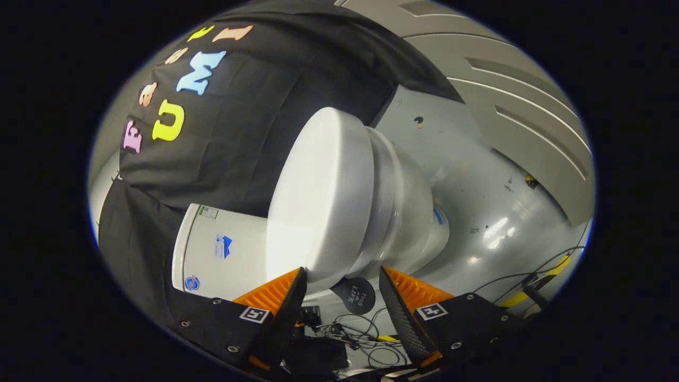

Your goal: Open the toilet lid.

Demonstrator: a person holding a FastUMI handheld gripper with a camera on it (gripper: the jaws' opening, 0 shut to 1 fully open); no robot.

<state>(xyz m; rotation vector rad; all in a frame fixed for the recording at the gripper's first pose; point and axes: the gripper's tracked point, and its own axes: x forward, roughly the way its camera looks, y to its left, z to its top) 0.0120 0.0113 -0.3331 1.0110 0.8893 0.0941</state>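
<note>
Tool [342, 278] wide open, its two fingers spread apart, nothing held between them. View is rolled well over, so the toilet appears tipped on its side.

Glossy white plastic toilet lid [318, 196], rounded oval, lies closed flat on the seat. Its near rim sits just ahead of the fingers and reaches down into the gap between them; the left finger [276, 292] tip is right at the rim, though actual contact cannot be told. Right finger [408, 292] stands clear of the lid, with grey floor behind it.

White ceramic toilet bowl [408, 212] bulges out beyond the lid on the right finger's side, standing on the glossy grey floor [477, 175], which carries scuffs, dark specks and bright light reflections.

White ceramic cistern [217, 249] with small blue and green stickers lies beyond the left finger, set against the black cloth wall [238, 122].

Small round black disc [356, 294] with pale lettering sits between the fingers, past the lid's rim, on the floor. Tangle of thin black cables [366, 334] lies nearer, below the disc, between the finger bases.

Grey panelled wall [530, 122] with recessed slots runs along the far edge of the floor.
</note>
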